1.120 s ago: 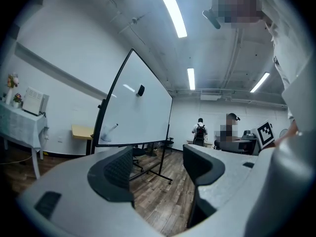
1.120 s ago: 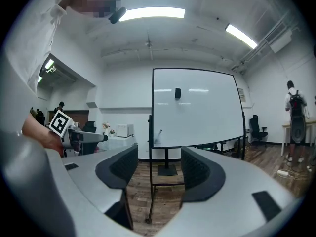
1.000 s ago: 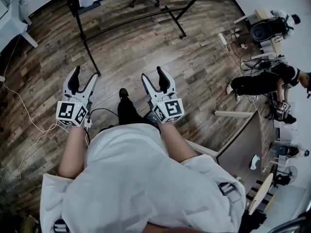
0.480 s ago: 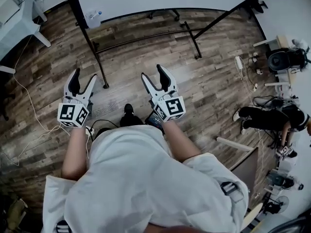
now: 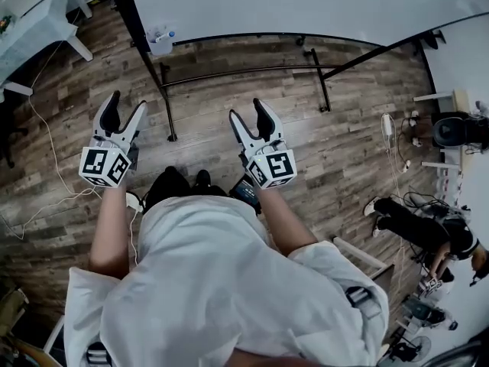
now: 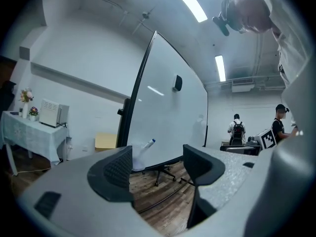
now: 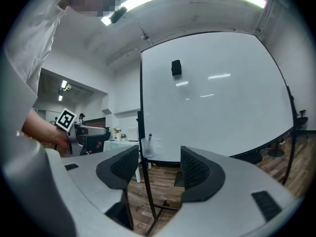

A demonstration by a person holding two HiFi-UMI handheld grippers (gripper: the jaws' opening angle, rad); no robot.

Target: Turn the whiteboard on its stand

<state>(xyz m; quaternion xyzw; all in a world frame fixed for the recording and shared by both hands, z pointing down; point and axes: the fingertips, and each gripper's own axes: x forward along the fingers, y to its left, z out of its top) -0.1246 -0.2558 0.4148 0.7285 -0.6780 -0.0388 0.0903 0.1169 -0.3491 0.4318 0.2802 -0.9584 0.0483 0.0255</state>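
A big whiteboard [image 5: 306, 6] on a black wheeled stand [image 5: 165, 98] fills the top of the head view. It stands ahead of both grippers and apart from them. My left gripper [image 5: 126, 109] is open and empty, level with the stand's left post. My right gripper [image 5: 250, 117] is open and empty too, in front of the stand's floor bar [image 5: 252, 71]. In the left gripper view the whiteboard [image 6: 168, 117] shows edge-on beyond the open left gripper [image 6: 158, 162]. In the right gripper view the whiteboard [image 7: 212, 98] faces the open right gripper [image 7: 159, 164].
A clear cup with a marker [image 5: 160, 40] hangs on the stand's left post. A small black block [image 7: 176, 68] sticks to the board. A white table [image 5: 38, 21] stands far left, with cables [image 5: 46, 151] on the wood floor. A person [image 5: 416, 228] sits at the right among equipment.
The person has walked toward the whiteboard, which now reaches further down the head view. Both grippers came closer to the stand, still open; the left one shifted left.
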